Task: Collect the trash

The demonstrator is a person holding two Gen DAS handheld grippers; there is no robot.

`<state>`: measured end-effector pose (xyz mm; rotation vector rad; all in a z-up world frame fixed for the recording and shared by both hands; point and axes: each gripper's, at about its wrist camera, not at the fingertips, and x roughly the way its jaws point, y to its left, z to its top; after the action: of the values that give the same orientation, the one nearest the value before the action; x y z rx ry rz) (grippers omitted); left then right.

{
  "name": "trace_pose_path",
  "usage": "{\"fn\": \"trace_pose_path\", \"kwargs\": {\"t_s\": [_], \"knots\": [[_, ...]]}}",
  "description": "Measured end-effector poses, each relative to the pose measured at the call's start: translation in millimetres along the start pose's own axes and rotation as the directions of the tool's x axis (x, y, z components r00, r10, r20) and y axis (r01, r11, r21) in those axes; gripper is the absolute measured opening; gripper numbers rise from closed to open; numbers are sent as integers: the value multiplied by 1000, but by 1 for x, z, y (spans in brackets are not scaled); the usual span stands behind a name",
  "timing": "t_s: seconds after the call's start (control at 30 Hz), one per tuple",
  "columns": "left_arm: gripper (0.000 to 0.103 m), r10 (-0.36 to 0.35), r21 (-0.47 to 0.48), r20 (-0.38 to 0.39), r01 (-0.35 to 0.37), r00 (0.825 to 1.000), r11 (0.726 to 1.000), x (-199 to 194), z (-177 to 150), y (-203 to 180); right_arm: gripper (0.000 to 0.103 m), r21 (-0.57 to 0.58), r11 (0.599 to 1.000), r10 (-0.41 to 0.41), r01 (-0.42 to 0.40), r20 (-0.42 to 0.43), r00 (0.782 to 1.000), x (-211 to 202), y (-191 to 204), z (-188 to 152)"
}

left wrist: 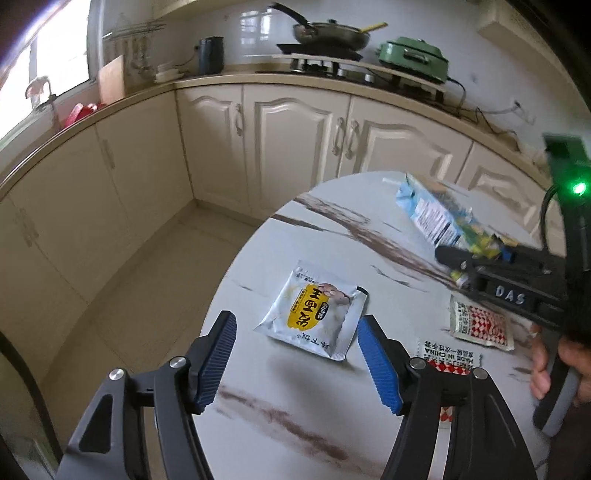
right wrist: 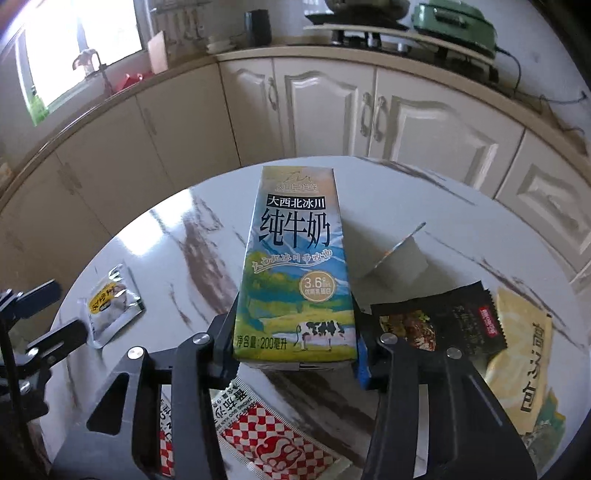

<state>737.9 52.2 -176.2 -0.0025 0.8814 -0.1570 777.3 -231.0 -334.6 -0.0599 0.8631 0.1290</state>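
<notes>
On the round marble table (left wrist: 280, 417) lies a silver sachet (left wrist: 314, 308) with a yellow label. My left gripper (left wrist: 297, 354) is open, and its blue pads (left wrist: 221, 354) stand on either side of the sachet's near end without pressing on it. My right gripper (right wrist: 295, 321) is shut on the lower end of a milk carton (right wrist: 295, 266), which it holds tilted above the table. The left wrist view shows that carton (left wrist: 432, 214) raised at the right, with a hand (left wrist: 546, 369) on the gripper's handle. From the right wrist view the sachet (right wrist: 110, 306) lies at the table's left edge.
More wrappers lie on the table: red-and-white checked sachets (right wrist: 280, 439), a black packet (right wrist: 436, 325), a yellow packet (right wrist: 524, 362) and a bent foil piece (right wrist: 402, 258). Cream kitchen cabinets (left wrist: 295, 140) and a counter with a stove and pan (left wrist: 328, 35) stand beyond the table.
</notes>
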Motion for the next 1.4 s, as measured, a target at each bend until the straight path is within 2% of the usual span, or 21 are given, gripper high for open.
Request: {"fn": "trace_pose_path", "kwargs": {"t_s": [0.03, 0.13, 0.23, 0.3, 0.43, 0.53, 0.6, 0.73, 0.83, 1.0, 1.13, 1.23, 1.3, 1.4], "knots": [[64, 10, 2, 3, -10, 1000, 1000, 1, 1, 2, 45, -7, 1000, -10, 10, 9, 1000, -3, 2, 0], [64, 10, -25, -12, -11, 1000, 1000, 9, 1, 12, 45, -48, 998, 49, -47, 21, 999, -16, 14, 0], [64, 13, -21, -22, -13, 1000, 1000, 14, 3, 13, 45, -82, 995, 60, -58, 22, 998, -18, 27, -3], [64, -20, -22, -27, 19, 999, 1000, 17, 7, 13, 45, -76, 994, 76, -74, 17, 997, -17, 32, -4], [64, 5, -1, -61, -5, 998, 1000, 32, 14, 14, 45, -96, 991, 99, -98, 2, 995, -14, 45, -8], [64, -16, 8, -75, 16, 997, 1000, 40, 24, 15, 45, -95, 991, 98, -97, 6, 995, -14, 47, -10], [67, -3, 28, -75, 5, 997, 1000, 45, 28, 16, 45, -90, 991, 100, -98, 17, 995, -16, 46, -10], [70, 7, -9, -72, -7, 997, 1000, 53, 35, 32, 45, -78, 991, 108, -107, 20, 994, -21, 45, -12], [71, -21, -58, -76, 16, 997, 998, 58, 35, 49, 45, -73, 991, 117, -115, 25, 993, -24, 45, -13], [71, 12, -86, -64, -18, 998, 996, 60, 38, 63, 45, -63, 989, 138, -136, 29, 990, -28, 45, -13], [70, 0, -72, -55, -4, 998, 997, 63, 41, 59, 45, -61, 989, 141, -138, 39, 989, -32, 46, -13], [70, -56, -88, -54, 51, 997, 995, 68, 44, 63, 45, -61, 989, 141, -137, 53, 989, -37, 46, -13], [71, -52, -90, -61, 47, 997, 995, 76, 48, 69, 45, -61, 989, 136, -132, 64, 989, -41, 46, -13], [66, -73, -89, -60, 68, 996, 994, 82, 53, 74, 45, -59, 990, 132, -127, 72, 989, -44, 46, -12]]}}
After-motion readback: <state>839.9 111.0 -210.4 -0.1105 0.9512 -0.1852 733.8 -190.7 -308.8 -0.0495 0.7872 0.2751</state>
